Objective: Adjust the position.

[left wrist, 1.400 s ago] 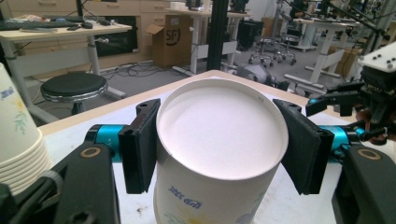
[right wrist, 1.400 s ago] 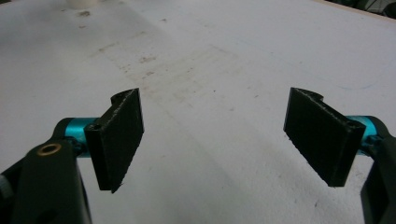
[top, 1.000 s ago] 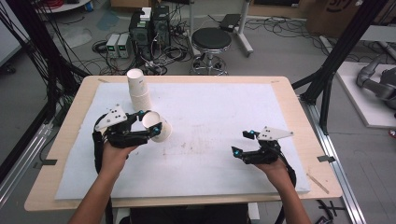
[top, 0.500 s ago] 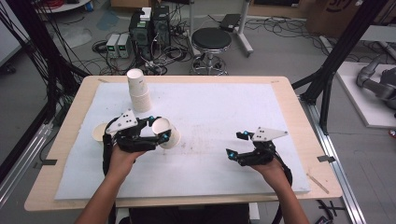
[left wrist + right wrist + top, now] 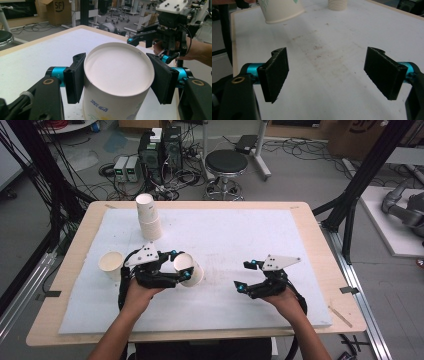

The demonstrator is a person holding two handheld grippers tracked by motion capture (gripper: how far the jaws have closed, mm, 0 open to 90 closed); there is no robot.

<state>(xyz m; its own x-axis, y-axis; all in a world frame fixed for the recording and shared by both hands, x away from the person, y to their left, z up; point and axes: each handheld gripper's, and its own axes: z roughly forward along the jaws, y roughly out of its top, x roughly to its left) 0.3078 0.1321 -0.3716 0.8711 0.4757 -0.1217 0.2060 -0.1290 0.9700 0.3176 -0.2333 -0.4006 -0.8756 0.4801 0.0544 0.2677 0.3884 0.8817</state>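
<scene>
The left gripper [image 5: 117,77] has its two black pads clamped on the sides of a white paper cup [image 5: 117,82], one pad on each side just under the rim. In the left gripper view the cup's mouth faces the camera and its inside is bare white, with nothing in it; blue lettering and a bit of green print show low on its wall. From above, this paper cup [image 5: 189,268] lies tilted on its side in the grip, over the white mat [image 5: 240,235], right of the left gripper's [image 5: 181,265] body.

The right gripper [image 5: 329,75] has its jaws spread wide with nothing between them, only bare, faintly stained mat beneath. In the high view the right gripper [image 5: 246,276] sits well to the right of the held cup, apart from it.

Three cup items can be counted: the held cup, a single cup [image 5: 111,264] standing upright with its mouth up to the left of the held cup beyond the left gripper, and a stack of cups [image 5: 148,216] standing mouth-down behind and to the left of the held cup. How many cups the stack holds cannot be told, nor whether the single cup has anything inside.
</scene>
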